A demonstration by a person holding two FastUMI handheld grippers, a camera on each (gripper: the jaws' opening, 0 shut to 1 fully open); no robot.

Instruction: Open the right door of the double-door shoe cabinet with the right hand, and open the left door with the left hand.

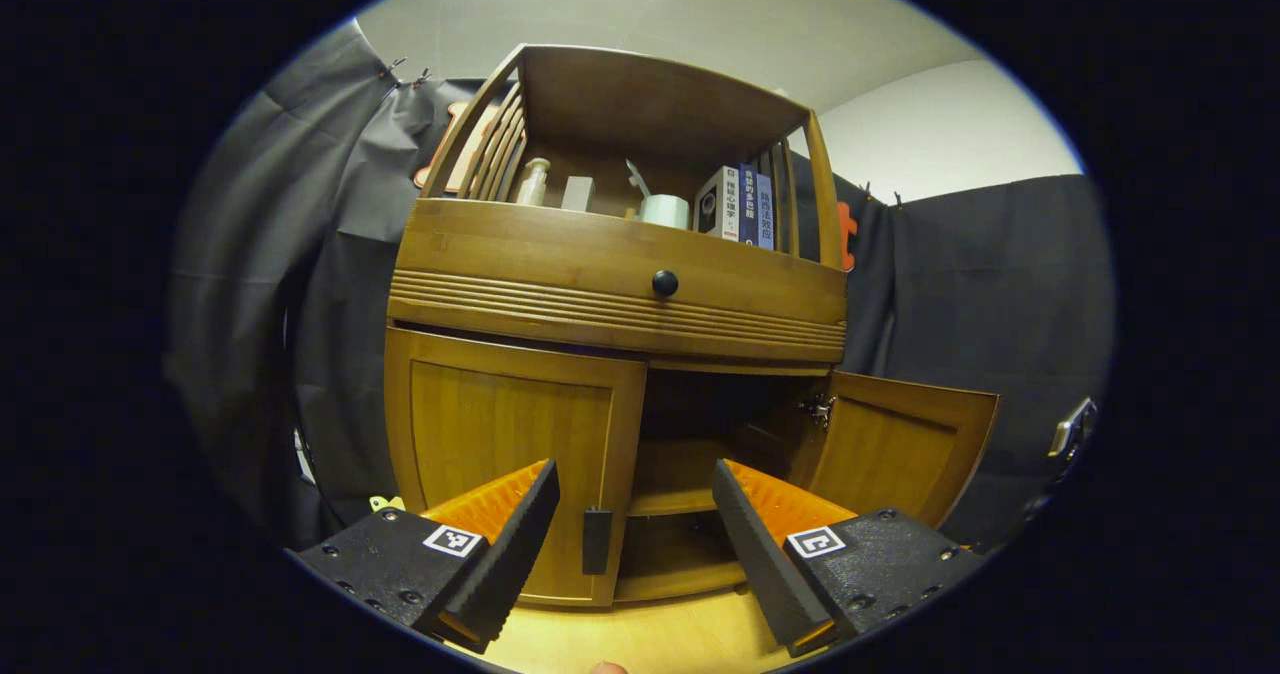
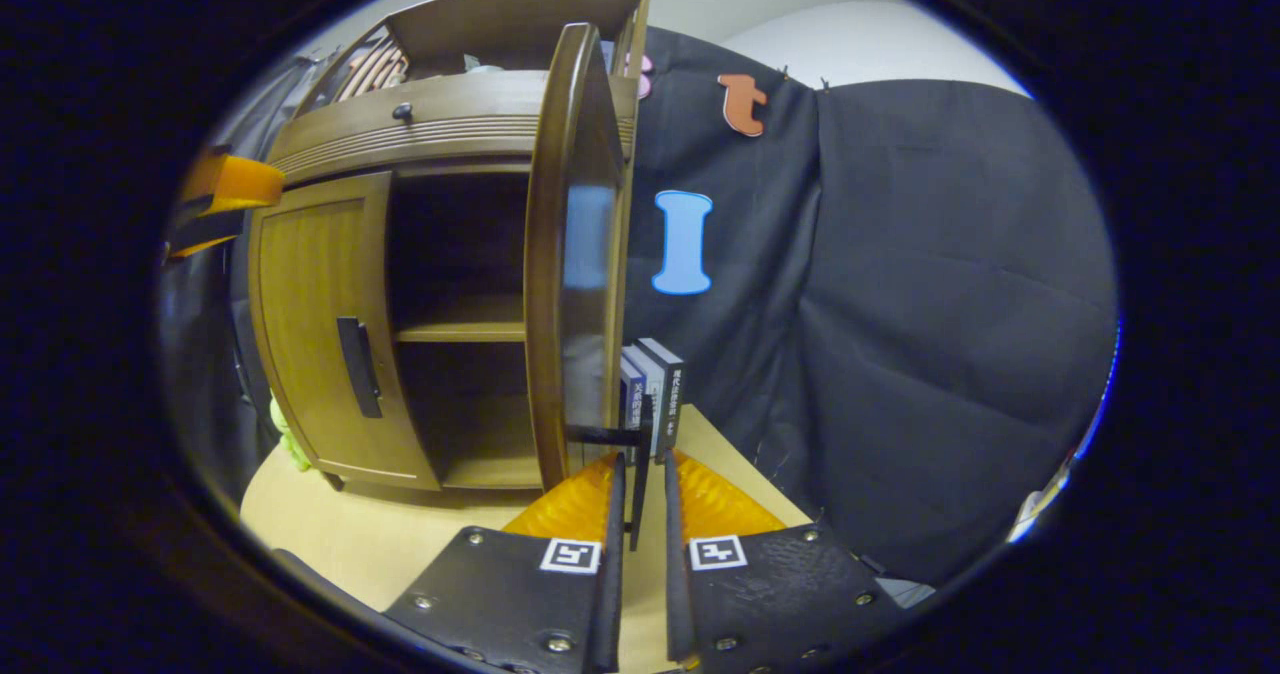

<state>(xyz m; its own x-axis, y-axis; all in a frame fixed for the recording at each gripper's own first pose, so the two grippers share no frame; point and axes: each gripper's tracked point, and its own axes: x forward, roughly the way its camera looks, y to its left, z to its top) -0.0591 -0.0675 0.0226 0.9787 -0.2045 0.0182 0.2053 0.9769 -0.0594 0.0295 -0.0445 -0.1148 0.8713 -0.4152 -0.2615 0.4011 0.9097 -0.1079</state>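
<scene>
Two doors front the shoe cabinet (image 1: pixel 620 284), which stands on a pale wooden desk (image 1: pixel 640 634); the right door (image 1: pixel 900 449) is swung out wide, and the left door (image 1: pixel 510 454) is flush shut.

In the right gripper view, my right tongs (image 2: pixel 640 514) are pressed nearly together around the right door's handle (image 2: pixel 640 454), a thin dark bar standing upright on the door's outer edge; both fingers appear to pinch it.

In the left gripper view, my left tongs (image 1: pixel 635 509) are spread wide and hold nothing; the left door's handle (image 1: pixel 597 541), a short dark upright bar near that door's inner edge, sits just ahead in the gap, closer to the left finger (image 1: pixel 520 529) than to the right one.

I judge the left tongs the nearer to that handle; its long axis runs vertical, so the fingers would close on it from either side.

Books (image 2: pixel 655 389) stand on the desk behind the open door.
</scene>
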